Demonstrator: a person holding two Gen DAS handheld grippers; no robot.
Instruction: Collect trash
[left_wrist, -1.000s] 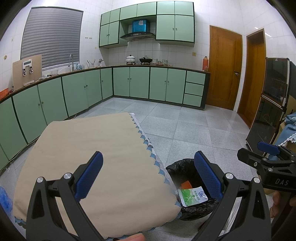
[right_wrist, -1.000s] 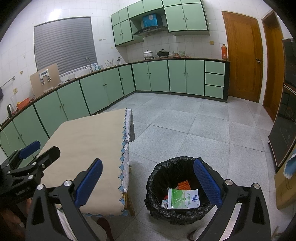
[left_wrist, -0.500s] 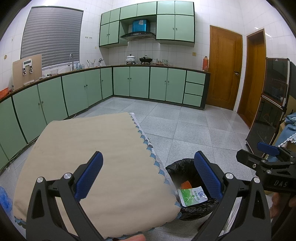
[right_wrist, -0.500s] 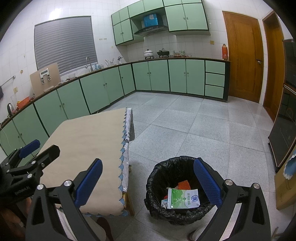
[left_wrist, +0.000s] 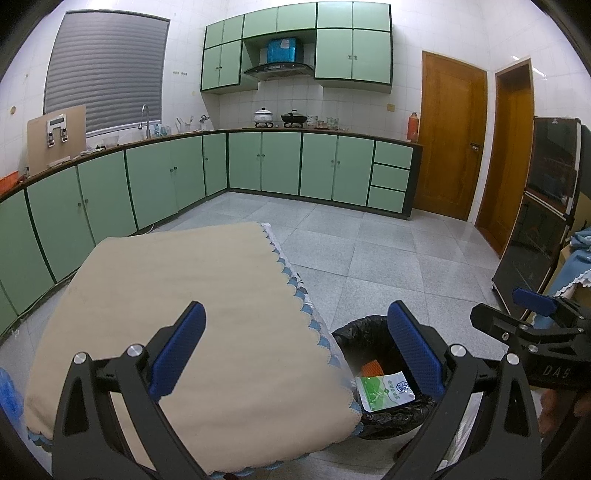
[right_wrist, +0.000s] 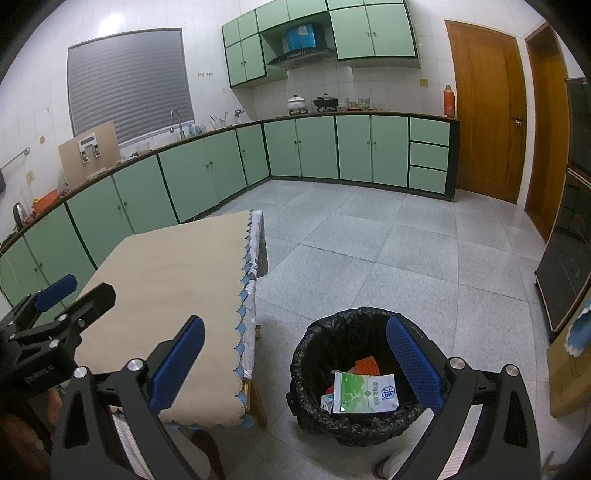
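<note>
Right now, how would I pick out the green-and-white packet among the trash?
Find the table with the beige cloth; on the floor beside its corner stands a bin lined with a black bag. The green-and-white packet lies flat on top of the trash inside. It is the largest, palest piece, with a blue emblem, next to a smaller orange wrapper.
</note>
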